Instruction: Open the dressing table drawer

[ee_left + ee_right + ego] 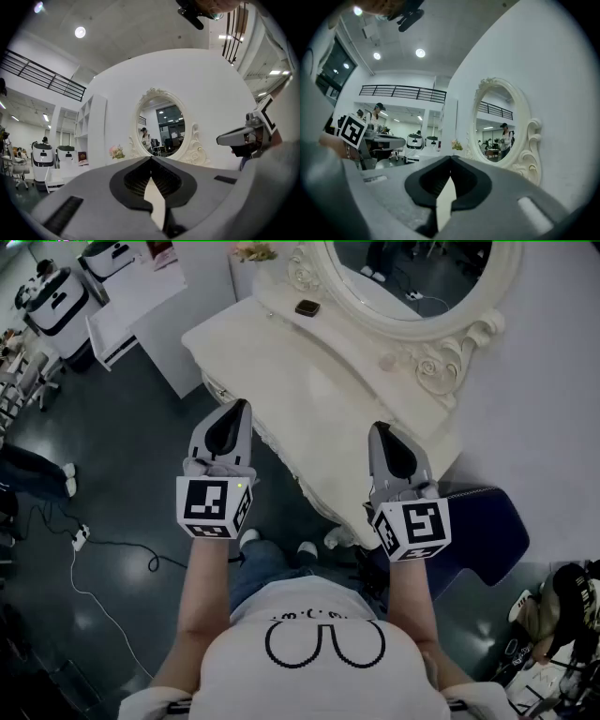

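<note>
Head view: left gripper [228, 418] and right gripper [384, 437] sit level at the dressing table's [309, 381] near edge, drawer presumably under that edge, below and between both, unseen; left gripper view: jaws pressed together, empty; right gripper view: likewise.

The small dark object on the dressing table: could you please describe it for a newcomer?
Find the cream dressing table with its oval carved-frame mirror. On the tabletop beside the frame lies a small dark rounded-square object, the only dark thing on that pale surface.
</note>
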Demonstrator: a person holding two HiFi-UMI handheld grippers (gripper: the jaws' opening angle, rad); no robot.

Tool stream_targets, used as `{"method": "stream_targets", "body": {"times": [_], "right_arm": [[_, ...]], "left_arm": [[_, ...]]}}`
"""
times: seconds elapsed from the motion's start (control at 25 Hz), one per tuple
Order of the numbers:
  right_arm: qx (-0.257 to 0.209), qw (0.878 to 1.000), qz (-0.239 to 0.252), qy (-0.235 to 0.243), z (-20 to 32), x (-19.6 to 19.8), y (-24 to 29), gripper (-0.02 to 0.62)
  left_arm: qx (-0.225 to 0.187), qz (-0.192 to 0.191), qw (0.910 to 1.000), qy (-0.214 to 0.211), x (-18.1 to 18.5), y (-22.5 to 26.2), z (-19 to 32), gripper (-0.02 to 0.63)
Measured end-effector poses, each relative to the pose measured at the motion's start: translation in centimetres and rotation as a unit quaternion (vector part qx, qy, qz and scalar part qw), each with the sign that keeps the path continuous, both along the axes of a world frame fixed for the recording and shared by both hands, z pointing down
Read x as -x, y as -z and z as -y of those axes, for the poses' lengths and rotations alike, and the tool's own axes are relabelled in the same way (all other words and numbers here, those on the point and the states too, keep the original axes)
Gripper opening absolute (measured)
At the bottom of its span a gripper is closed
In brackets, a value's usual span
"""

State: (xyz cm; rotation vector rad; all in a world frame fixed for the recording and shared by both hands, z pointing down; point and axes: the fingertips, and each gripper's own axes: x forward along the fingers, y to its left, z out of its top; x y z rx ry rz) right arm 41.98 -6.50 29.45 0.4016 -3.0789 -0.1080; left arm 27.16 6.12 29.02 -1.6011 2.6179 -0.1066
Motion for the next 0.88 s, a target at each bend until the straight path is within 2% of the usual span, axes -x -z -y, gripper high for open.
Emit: {"method": "stream_targets", "body": {"times": [0.16,0.4,0.72,0.88], "right_arm": [[-0.011,1.000,-0.005,0.003,0.0,0.4,-0.2,-0.004],[0.011,1.000,-0.013,-0.009,-0.1,3.1,-1.3,-0.004],[0.017,0.999,-0.018,-0.044,-1.1,9.8,-1.6,-0.003],[0.008,0.999,-0.028,-0.046,-2.5,14.8,-1.8,-0.003]], "left_arm": [[0.001,0.008,1.0000,0.002,0.2,-0.1,0.1,-0.002],[0.002,0.005,0.9999,-0.011,3.0,-0.6,0.0,-0.002],[0.003,0.001,0.9988,-0.048,10.1,-1.2,0.2,-0.002],[0.011,0.004,0.9979,-0.063,14.9,-1.4,-0.1,-0.001]]}}
